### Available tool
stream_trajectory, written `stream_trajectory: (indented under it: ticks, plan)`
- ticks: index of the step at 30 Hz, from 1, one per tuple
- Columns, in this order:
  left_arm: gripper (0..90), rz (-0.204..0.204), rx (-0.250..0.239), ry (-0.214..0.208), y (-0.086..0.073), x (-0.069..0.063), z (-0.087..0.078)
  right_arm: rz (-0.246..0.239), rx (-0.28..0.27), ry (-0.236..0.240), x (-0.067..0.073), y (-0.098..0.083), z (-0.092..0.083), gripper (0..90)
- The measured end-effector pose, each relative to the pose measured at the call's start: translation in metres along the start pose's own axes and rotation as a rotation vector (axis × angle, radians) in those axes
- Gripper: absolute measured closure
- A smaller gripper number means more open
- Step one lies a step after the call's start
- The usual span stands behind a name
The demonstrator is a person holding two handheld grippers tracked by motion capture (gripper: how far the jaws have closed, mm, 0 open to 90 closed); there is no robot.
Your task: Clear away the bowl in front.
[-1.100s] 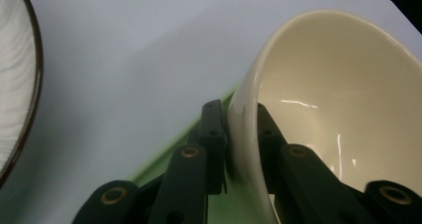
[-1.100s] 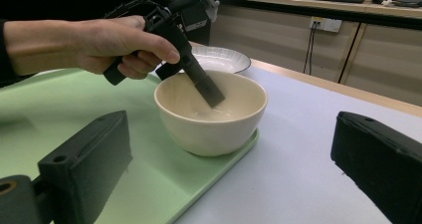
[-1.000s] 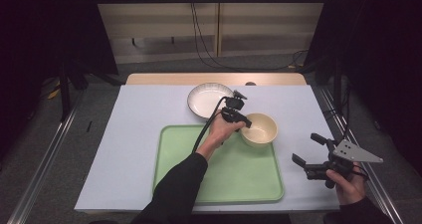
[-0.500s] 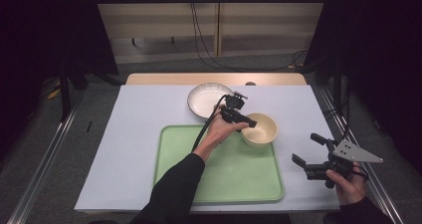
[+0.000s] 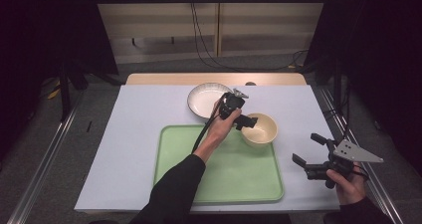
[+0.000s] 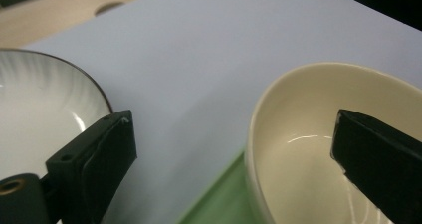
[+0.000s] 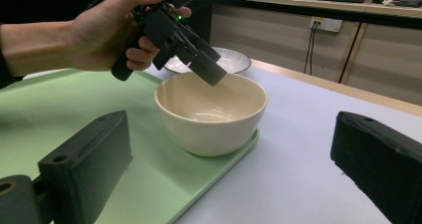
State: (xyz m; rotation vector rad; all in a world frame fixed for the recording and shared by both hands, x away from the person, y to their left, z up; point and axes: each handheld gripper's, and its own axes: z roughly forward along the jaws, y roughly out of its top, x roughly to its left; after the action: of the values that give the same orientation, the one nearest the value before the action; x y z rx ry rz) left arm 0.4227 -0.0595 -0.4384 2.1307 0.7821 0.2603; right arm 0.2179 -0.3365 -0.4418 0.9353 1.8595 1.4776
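A cream bowl (image 5: 260, 129) stands on the far right corner of a green tray (image 5: 219, 169). My left gripper (image 5: 246, 122) hovers at the bowl's left rim. Its jaws have just been opening and now stand wide and open. In the left gripper view the bowl (image 6: 308, 149) has its rim between the jaws, with neither pad touching it. My right gripper (image 5: 305, 148) is held open off the tray's right side, near the table's front. It looks at the bowl (image 7: 211, 112) and at the left gripper (image 7: 199, 59) above it.
A white plate with a dark rim (image 5: 204, 98) lies on the pale table cover just beyond the tray, left of the bowl. The table's wooden back edge (image 5: 214, 78) runs behind it. Metal rails flank the table on both sides.
The left jaws, shut on the bowl's rim a second ago, have opened and let it go. The bowl stays on the tray corner. The right gripper has not moved.
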Motion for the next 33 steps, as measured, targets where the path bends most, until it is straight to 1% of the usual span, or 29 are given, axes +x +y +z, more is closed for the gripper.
stream_trajectory:
  ticks: [1, 3, 4, 5, 7, 8, 10, 11, 13, 14, 15, 16, 17, 18, 19, 21, 22, 26, 27, 28, 30, 31, 33]
  plan:
    - [3.2, 0.002, -0.021, 0.010, 0.000, 0.000, -0.002, 0.001, 0.000, -0.001, 0.000, 0.000, 0.000, 2.3]
    - [2.9, -0.013, -0.043, 0.012, -0.002, 0.000, -0.006, -0.004, 0.000, 0.002, 0.000, 0.000, 0.000, 2.3]
    - [2.9, -0.012, -0.054, 0.014, -0.002, 0.000, -0.007, -0.003, -0.001, 0.001, 0.000, 0.000, 0.000, 2.3]
    - [2.8, -0.009, -0.067, 0.031, -0.003, -0.001, -0.010, -0.003, -0.001, 0.001, 0.000, 0.000, 0.000, 2.3]
    - [2.6, -0.015, -0.084, 0.029, -0.004, 0.000, -0.014, -0.005, -0.001, 0.001, 0.000, 0.000, 0.000, 2.3]
    - [2.5, -0.029, -0.098, 0.028, -0.004, 0.000, -0.015, -0.003, -0.001, 0.001, 0.000, 0.000, 0.000, 2.3]
    - [2.4, -0.053, -0.113, 0.012, -0.004, 0.000, -0.018, -0.001, 0.000, 0.000, 0.000, 0.000, 0.000, 2.3]
    - [2.4, -0.042, -0.106, 0.012, -0.005, 0.000, -0.019, 0.003, -0.001, 0.002, 0.000, 0.000, 0.000, 2.3]
    - [2.5, -0.035, -0.104, 0.036, -0.006, -0.001, -0.023, 0.001, 0.002, -0.001, 0.000, 0.000, -0.001, 2.3]
    - [3.4, -0.026, -0.097, 0.034, -0.007, 0.000, -0.025, 0.002, -0.001, 0.002, 0.000, 0.000, -0.001, 2.3]
    - [2.9, -0.027, -0.103, 0.026, -0.008, 0.000, -0.027, 0.002, 0.000, 0.003, 0.000, 0.000, -0.001, 2.3]
    - [2.7, -0.014, -0.097, 0.032, -0.008, 0.001, -0.030, 0.000, 0.001, 0.003, 0.000, 0.000, -0.001, 2.3]
    - [3.0, -0.023, -0.103, 0.018, -0.009, 0.003, -0.033, 0.004, 0.000, 0.000, 0.000, 0.000, -0.001, 2.3]
    - [3.1, -0.021, -0.091, 0.015, -0.010, 0.004, -0.035, 0.004, 0.000, -0.001, 0.000, 0.000, -0.001, 2.3]
    - [3.0, -0.008, -0.088, -0.003, -0.013, 0.006, -0.039, 0.004, -0.001, 0.004, 0.000, 0.000, -0.001, 2.3]
    - [2.7, -0.020, -0.107, -0.004, -0.016, 0.008, -0.045, -0.001, -0.005, 0.001, 0.000, 0.000, -0.001, 2.3]
    - [2.9, -0.015, -0.117, 0.010, -0.018, 0.009, -0.048, 0.001, -0.004, -0.003, 0.000, 0.000, -0.001, 2.3]
    - [2.7, -0.016, -0.115, 0.042, -0.025, 0.015, -0.058, -0.004, -0.002, -0.002, 0.000, 0.000, -0.001, 2.3]
    - [2.6, -0.020, -0.123, 0.066, -0.028, 0.017, -0.063, -0.001, -0.004, -0.005, 0.000, 0.000, -0.001, 2.3]
    - [2.6, -0.025, -0.133, 0.081, -0.029, 0.018, -0.066, 0.002, -0.002, -0.007, 0.000, 0.000, -0.001, 2.3]
    - [2.3, -0.019, -0.133, 0.090, -0.031, 0.020, -0.073, 0.000, 0.002, -0.007, 0.000, 0.000, -0.001, 2.3]
    - [2.2, -0.019, -0.141, 0.085, -0.033, 0.022, -0.076, -0.004, 0.003, -0.008, 0.000, 0.000, -0.001, 2.3]
    - [2.2, -0.027, -0.148, 0.096, -0.036, 0.023, -0.082, 0.002, -0.001, -0.008, 0.000, 0.001, -0.001, 2.3]
